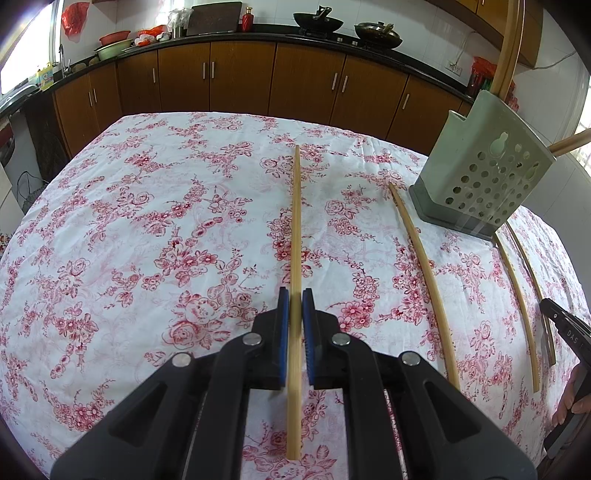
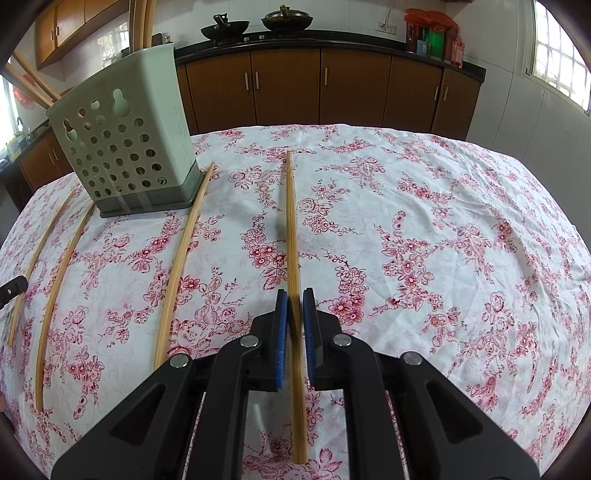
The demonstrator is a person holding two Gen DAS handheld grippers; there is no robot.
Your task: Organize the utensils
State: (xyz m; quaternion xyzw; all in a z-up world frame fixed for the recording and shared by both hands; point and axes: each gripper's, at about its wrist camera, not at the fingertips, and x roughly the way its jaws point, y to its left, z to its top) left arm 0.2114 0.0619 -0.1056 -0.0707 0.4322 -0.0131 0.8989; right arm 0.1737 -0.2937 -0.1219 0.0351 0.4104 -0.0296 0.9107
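- Left gripper (image 1: 295, 306): we see its blue pads (image 1: 283, 325) standing either side of one chopstick (image 1: 296, 229) that runs between them. A thin gap shows on each side, so we cannot tell whether the pads clamp it.
- Right gripper (image 2: 295, 306): its pads (image 2: 282, 328) flank another chopstick (image 2: 291, 229) in the same way. Contact is likewise unclear to us.
- Both of these chopsticks lie lengthwise on the tablecloth, pointing away from the cameras.
- Holder (image 1: 484, 162): a pale green perforated utensil holder on a grey base. It stands upright on the table, between the two grippers, with chopsticks rising from its top.
- Loose chopsticks: in the left view we count three (image 1: 424, 266) (image 1: 517, 306) (image 1: 535, 288) lying to the right of the held one, the two farther ones below the holder's base.
- Left view only: the tip of the other gripper (image 1: 565, 325) at the right edge, with fingers (image 1: 572, 398) of the person's hand below it.
- Right view only: a window (image 2: 561, 55) at right, red packets (image 2: 432, 33) on the counter, and one loose chopstick (image 2: 181, 258) touching the holder's base corner.
- Surface: a white tablecloth (image 1: 147, 221) printed with red flowers.
- Room: brown cabinets (image 1: 240, 77) under a dark counter, two woks (image 1: 317, 22) on the stove, and basins (image 1: 114, 42) near a sink at far left.
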